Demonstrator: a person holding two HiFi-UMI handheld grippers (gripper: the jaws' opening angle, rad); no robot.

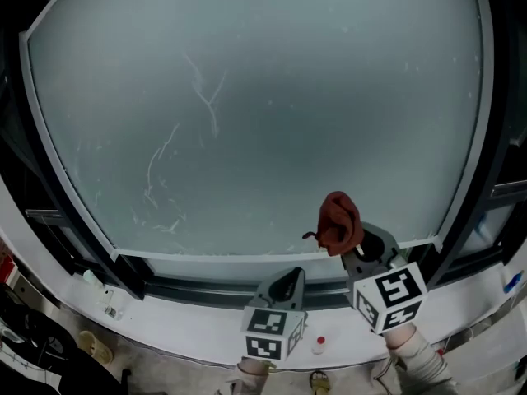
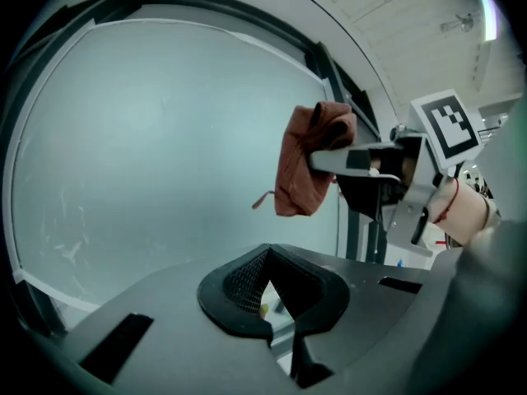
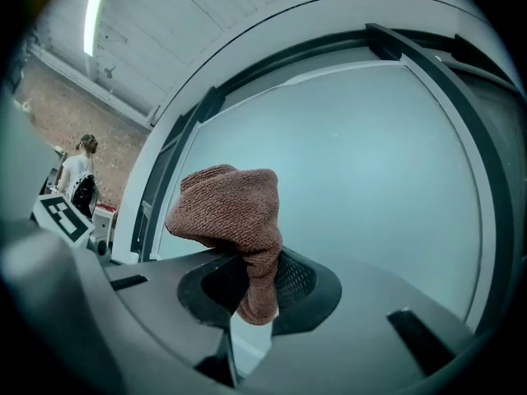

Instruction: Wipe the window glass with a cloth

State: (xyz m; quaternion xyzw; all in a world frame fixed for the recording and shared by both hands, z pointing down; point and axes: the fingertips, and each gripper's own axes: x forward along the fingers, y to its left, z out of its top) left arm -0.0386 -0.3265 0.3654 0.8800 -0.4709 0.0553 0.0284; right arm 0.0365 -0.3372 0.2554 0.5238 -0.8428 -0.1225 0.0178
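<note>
One window glass (image 1: pixel 272 97), streaked. One brown cloth (image 1: pixel 339 222), bunched, clamped in right gripper (image 3: pixel 257 286). One left gripper (image 2: pixel 276 299), jaws together, nothing between them.

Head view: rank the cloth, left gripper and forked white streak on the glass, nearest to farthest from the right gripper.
1. Brown cloth, clamped in the right gripper.
2. Left gripper, beside it, leftward.
3. Forked white streak, high on the glass, upper left.

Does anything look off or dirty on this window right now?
Yes: thin whitish streaks mark the window glass left of centre and lower left. The cloth, pinched in the right gripper, sits at the lower right, away from them.
</note>
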